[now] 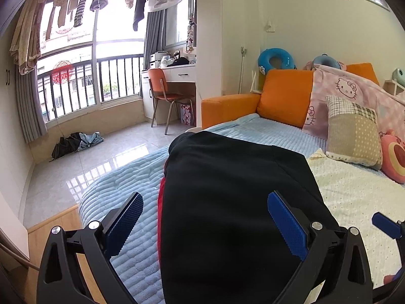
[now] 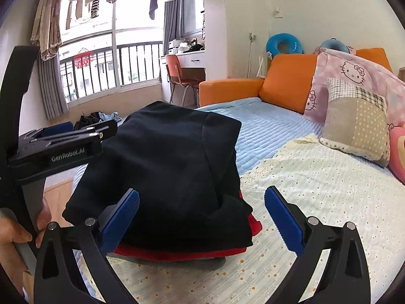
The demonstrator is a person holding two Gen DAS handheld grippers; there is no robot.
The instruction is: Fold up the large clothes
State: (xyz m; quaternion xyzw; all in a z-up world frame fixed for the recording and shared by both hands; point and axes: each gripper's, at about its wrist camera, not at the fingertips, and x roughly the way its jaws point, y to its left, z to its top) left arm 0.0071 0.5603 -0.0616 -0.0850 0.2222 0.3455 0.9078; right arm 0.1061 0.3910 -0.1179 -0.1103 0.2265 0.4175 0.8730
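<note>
A bedroom with a barred balcony window, laundry hanging above it, and a bed under a pale blue quilted cover takes up both views. On the bed lies the folded black garment, stacked on a red garment whose edge peeps out beneath it; in the right wrist view a thin grey layer also shows under the red one. A cream dotted blanket covers the near right part of the bed, and the stack sits where it meets the blue cover.

The left tool hangs over the black garment with its two blue pads spread wide, gripping nothing (the cloth fills the gap between them). The right tool is likewise wide open and empty, its left pad just above the stack's near corner.

Only the right wrist view shows the left tool from outside, a black body marked "GenRobot.AI", and a hand holding its handle. Only the left wrist view shows the dark bundle of cloth on the tiled floor clearly, and one blue tip of the right tool at its right edge.

Against the orange headboard lean one pink cartoon-cat quilt and one patchwork pillow, with one pink plush toy beside them and two blue inflatable rings behind. One orange chair stands at a white desk by the window.
</note>
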